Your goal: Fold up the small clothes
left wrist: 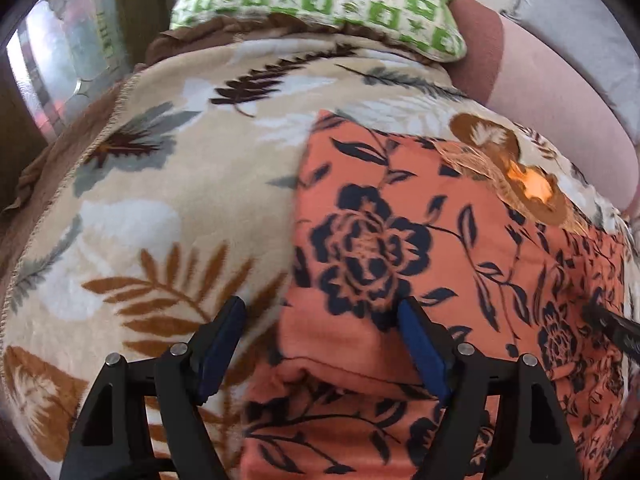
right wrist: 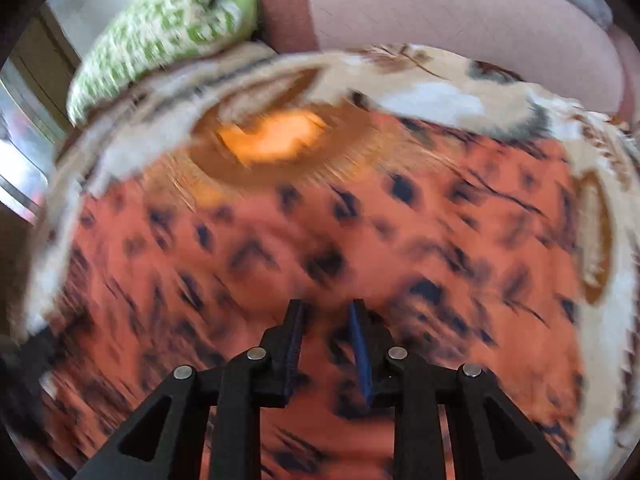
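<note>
An orange garment (left wrist: 380, 240) printed with dark flowers lies flat on a beige leaf-patterned blanket (left wrist: 160, 200). It has a brown embroidered patch (left wrist: 520, 184) at its far right end. My left gripper (left wrist: 322, 306) is open wide and points down over the garment's left edge, one finger over the blanket and the other over the cloth. In the blurred right wrist view, my right gripper (right wrist: 326, 304) hovers over the middle of the garment (right wrist: 320, 240), below the patch (right wrist: 276, 140). Its jaws stand a narrow gap apart with nothing pinched. A dark part of it (left wrist: 612, 328) shows at the right edge of the left wrist view.
A green-and-white checked pillow (left wrist: 320, 0) lies at the far end of the blanket, also in the right wrist view (right wrist: 168, 20). Pink bedding (left wrist: 560, 120) borders the blanket on the right. A window (left wrist: 60, 60) is at the far left.
</note>
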The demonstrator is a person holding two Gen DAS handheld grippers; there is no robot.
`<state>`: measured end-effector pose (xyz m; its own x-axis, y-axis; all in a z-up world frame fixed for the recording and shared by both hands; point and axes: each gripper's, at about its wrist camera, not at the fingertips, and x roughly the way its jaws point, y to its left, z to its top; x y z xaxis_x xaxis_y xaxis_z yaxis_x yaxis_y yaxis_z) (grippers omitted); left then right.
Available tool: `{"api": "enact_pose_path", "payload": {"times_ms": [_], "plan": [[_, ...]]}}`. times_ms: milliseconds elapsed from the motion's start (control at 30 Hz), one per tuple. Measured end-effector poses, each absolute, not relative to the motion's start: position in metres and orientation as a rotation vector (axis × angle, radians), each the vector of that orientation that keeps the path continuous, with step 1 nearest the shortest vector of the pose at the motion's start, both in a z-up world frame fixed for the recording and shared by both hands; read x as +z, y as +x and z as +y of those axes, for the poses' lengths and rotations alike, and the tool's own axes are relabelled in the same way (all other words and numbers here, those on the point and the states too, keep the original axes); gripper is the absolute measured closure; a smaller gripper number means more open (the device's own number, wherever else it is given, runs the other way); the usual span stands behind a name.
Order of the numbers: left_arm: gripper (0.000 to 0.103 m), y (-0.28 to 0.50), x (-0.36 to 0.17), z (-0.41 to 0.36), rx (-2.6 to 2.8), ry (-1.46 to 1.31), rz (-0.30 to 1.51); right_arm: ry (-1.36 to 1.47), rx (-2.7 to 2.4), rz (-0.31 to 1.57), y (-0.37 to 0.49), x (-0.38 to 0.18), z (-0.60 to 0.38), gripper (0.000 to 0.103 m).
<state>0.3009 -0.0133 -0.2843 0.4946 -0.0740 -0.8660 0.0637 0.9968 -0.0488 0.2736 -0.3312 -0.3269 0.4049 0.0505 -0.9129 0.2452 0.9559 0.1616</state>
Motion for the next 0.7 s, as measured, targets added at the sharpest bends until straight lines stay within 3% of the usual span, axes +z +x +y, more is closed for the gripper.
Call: {"api": "enact_pose_path", "payload": {"times_ms": [200, 400, 567, 700], "plan": [[0.023, 0.296, -0.284, -0.017, -0.068, 0.030, 1.039, 0.367, -0.231, 1.011, 0.237, -0.298, -0.390, 0.076], [0.022, 0.300, -0.288, -0.016, -0.076, 0.027, 1.050, 0.527, -0.287, 1.025, 0.249, -0.339, -0.450, 0.080], [0.022, 0.298, -0.286, -0.017, -0.058, 0.045, 1.039, 0.496, -0.412, 0.970, 0.248, -0.325, -0.460, 0.077], [0.022, 0.294, -0.283, -0.019, -0.054, 0.078, 1.030, 0.519, -0.234, 0.928, 0.240, -0.306, -0.437, 0.075]]}}
